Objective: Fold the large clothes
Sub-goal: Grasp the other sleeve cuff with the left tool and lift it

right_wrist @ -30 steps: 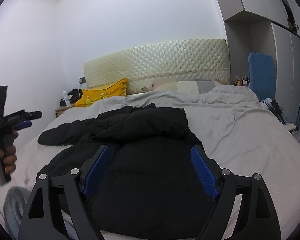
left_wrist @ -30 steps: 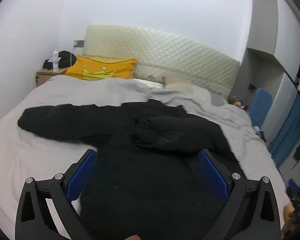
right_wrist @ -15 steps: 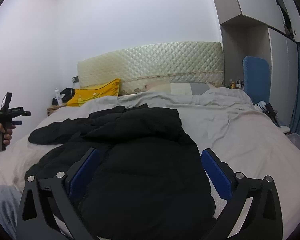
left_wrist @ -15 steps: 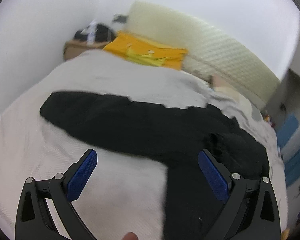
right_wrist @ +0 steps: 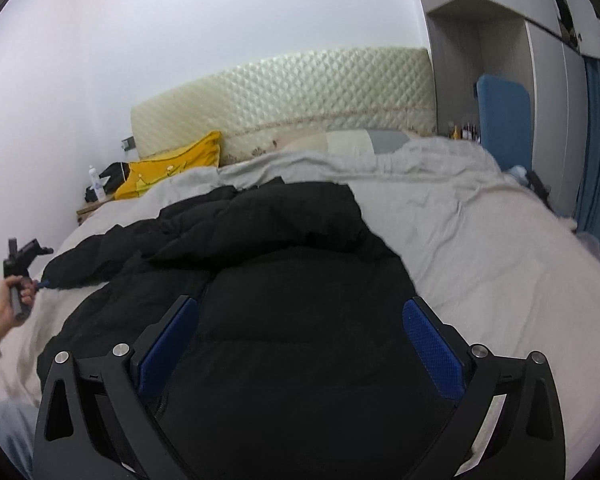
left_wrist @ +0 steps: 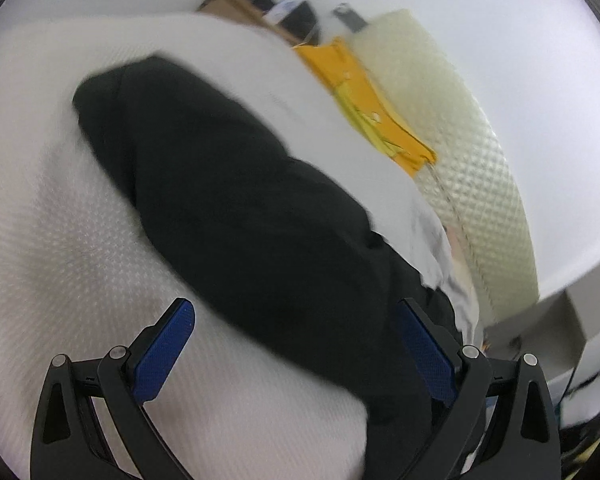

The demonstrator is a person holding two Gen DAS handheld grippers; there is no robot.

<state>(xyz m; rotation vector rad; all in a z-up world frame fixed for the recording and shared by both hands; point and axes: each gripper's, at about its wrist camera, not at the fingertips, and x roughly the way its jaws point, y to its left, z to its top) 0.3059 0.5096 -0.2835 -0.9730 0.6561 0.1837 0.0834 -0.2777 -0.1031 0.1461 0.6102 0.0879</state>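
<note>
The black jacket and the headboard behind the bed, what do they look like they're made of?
Black jacket: likely a matte synthetic shell over padding; it lies in puffy, stitched quilted sections with soft folds. Headboard: cream upholstery, probably faux leather or vinyl, given its diamond-tufted surface and slight sheen, though fabric can't be ruled out.

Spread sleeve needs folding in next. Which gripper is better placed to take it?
Left. The left gripper is open right over the outstretched sleeve near its cuff, while the right gripper hangs open over the jacket body.

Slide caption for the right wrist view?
Open right gripper over black puffer jacket on bed.
</note>
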